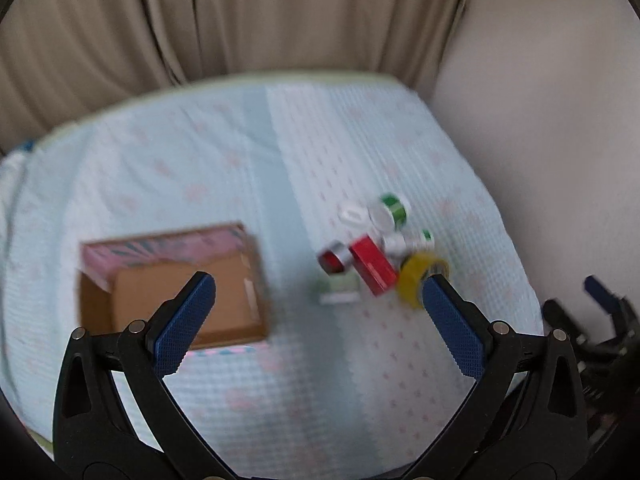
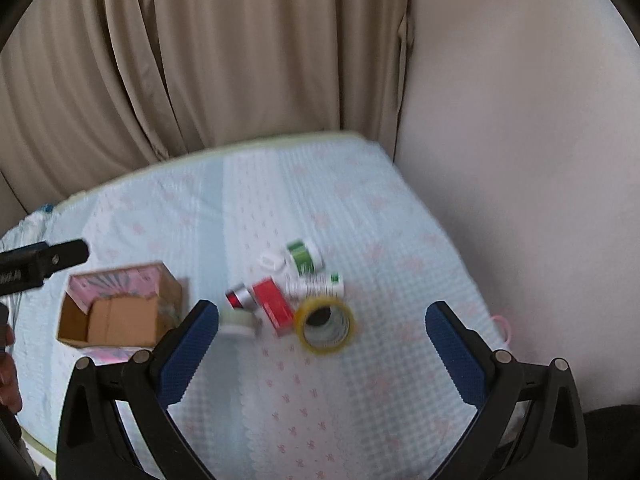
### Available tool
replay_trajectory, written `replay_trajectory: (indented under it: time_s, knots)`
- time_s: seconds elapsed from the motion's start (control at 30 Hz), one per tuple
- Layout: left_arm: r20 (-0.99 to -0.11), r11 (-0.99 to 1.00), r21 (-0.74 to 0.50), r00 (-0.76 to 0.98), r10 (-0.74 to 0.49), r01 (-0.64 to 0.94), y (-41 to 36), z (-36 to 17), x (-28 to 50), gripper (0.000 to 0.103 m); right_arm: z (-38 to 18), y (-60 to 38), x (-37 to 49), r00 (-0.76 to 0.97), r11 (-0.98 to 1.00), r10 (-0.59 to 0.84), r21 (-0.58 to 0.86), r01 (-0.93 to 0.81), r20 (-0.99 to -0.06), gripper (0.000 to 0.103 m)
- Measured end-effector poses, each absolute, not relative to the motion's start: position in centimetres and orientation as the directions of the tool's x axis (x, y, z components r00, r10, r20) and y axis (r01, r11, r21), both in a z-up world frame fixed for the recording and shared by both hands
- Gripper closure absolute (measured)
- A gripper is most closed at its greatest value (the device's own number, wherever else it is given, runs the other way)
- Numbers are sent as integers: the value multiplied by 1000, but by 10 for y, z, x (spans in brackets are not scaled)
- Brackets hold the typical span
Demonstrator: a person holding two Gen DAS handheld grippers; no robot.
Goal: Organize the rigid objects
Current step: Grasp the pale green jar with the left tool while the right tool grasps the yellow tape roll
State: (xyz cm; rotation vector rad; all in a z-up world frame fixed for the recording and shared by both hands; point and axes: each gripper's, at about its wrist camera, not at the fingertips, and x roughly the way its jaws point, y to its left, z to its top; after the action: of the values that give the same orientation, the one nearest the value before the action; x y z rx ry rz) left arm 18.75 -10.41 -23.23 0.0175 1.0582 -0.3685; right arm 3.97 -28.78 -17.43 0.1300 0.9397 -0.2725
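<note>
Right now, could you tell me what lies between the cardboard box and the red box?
In the right wrist view, a small white jar and a red-and-silver cylinder lie between the cardboard box and the red box.

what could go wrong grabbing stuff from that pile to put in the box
1. The small items lie tightly clustered: the red rectangular box touches the yellow tape roll and the red-and-silver cylinder, so closing on one may knock its neighbours away.
2. The tape roll and cylinder are round and could roll across the pale blue cloth if nudged.
3. The open cardboard box looks light; a bump while dropping items might shift it.
</note>
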Motion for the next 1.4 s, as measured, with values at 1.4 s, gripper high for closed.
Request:
replay_trajectory:
  time_s: [1.4]
  knots:
    - [-982,967,-188,-3,-190,170,-193,-526,276,35,-431,-332,145,467,989,-58,12,144,-882,3]
